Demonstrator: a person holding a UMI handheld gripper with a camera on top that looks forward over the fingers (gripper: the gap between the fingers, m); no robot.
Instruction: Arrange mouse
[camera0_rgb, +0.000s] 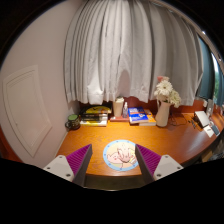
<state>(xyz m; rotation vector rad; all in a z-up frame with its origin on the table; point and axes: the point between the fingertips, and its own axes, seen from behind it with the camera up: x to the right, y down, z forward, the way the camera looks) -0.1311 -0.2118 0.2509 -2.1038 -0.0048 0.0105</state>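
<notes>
Two purple-padded fingers of the gripper stand spread wide apart over an orange-brown desk, holding nothing. Starting at the left, a white panelled door or cabinet front fills the wall beside the desk. Next to it, at the back corner of the desk, sits a small dark jar, and just right of that a low stack of books with a yellowish cover on top. Behind everything hang long white curtains, gathered in folds. Near the middle of the desk's back edge stands a small tan box or holder, and beside it lies a blue book. Closer in, between the two fingers and just ahead of them, rests a round pale mat with a pinkish pattern on it. Further right a vase of white flowers rises from the desk, and beyond it, at the far right end, some pale angular thing that I cannot make out. As for the mouse, I cannot pick it out anywhere on the desk from here.
</notes>
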